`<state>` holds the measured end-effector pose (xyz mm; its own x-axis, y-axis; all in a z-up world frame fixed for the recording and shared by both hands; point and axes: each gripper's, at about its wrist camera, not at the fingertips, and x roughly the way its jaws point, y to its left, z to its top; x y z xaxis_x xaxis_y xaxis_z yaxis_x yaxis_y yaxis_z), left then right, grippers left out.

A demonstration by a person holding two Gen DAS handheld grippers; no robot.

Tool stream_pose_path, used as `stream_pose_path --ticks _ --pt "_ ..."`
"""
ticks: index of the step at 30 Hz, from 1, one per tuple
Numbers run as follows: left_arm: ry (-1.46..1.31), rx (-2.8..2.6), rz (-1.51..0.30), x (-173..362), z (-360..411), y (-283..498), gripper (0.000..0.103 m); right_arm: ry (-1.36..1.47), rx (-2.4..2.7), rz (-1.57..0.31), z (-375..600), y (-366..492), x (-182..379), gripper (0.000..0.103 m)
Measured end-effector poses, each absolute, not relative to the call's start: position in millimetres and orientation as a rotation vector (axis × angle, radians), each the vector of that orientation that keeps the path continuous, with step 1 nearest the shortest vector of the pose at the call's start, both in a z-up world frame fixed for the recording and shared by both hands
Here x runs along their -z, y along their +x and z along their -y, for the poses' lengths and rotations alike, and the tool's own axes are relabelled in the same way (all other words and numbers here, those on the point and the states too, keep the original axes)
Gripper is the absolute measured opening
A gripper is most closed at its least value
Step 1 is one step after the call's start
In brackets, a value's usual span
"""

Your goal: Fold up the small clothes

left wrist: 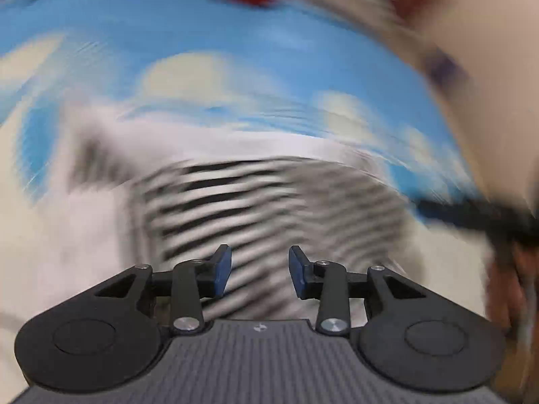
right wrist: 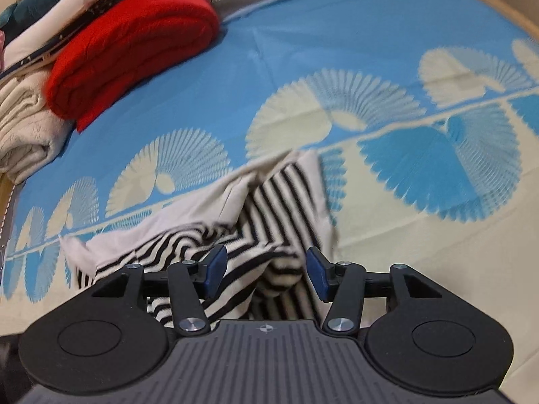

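A small black-and-white striped garment (right wrist: 279, 195) with a plain white part (right wrist: 188, 212) lies crumpled on the blue and cream patterned sheet (right wrist: 337, 50). My right gripper (right wrist: 266, 272) hovers low over its near end. The jaws stand apart with a raised fold of striped cloth between the blue pads (right wrist: 215, 269), and the pads do not press on it. The left wrist view is heavily blurred. It shows the striped garment (left wrist: 269, 202) below my left gripper (left wrist: 260, 271), whose jaws are apart and hold nothing.
A folded red knit (right wrist: 134, 43) lies at the back left beside a cream knit (right wrist: 23, 128) and a stack of other clothes (right wrist: 67, 6). The sheet's wooden-looking edge (right wrist: 525, 23) curves along the right. A dark blurred shape (left wrist: 471, 212) crosses the left view's right edge.
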<state>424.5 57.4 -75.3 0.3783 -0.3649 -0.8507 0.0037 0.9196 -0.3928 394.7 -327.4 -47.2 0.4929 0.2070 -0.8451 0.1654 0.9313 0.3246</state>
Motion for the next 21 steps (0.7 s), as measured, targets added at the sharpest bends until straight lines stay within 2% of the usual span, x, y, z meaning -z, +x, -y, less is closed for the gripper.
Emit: stream_pose_path --ticks 3,5,7,8,9,10,11,13,17,19,21 --pt "-0.481 0.105 -1.302 102 -77 429 0.043 0.363 -0.045 -1.095 316 397 57 0.054" --pt "-0.509 0.085 -1.352 113 -78 426 0.055 0.336 -0.048 -1.106 310 398 63 0.054" --pt "-0.533 0.098 -1.395 123 -74 421 0.057 0.319 -0.05 -1.111 308 399 66 0.052" --pt "-0.555 0.107 -1.415 128 -74 421 0.057 0.311 -0.055 -1.109 306 399 66 0.043" --pt "-0.574 0.108 -1.423 130 -72 418 0.055 0.304 -0.072 -1.105 303 399 66 0.022" --pt "-0.581 0.102 -1.413 130 -73 417 0.037 0.304 -0.088 -1.103 302 400 65 0.014" --pt "-0.583 0.098 -1.389 128 -74 416 0.004 0.309 -0.104 -1.098 300 401 65 0.006" --pt "-0.528 0.076 -1.271 105 -79 417 0.002 0.374 -0.129 -1.085 303 400 62 0.002" --pt "-0.384 0.082 -0.852 30 -93 410 0.001 0.751 -0.187 -0.972 334 391 49 0.001" --pt "-0.437 0.069 -0.778 18 -107 405 0.001 0.95 -0.242 -0.918 351 386 47 0.001" --pt "-0.492 0.021 -0.835 27 -122 407 0.001 1.078 -0.306 -0.958 357 384 58 0.001"
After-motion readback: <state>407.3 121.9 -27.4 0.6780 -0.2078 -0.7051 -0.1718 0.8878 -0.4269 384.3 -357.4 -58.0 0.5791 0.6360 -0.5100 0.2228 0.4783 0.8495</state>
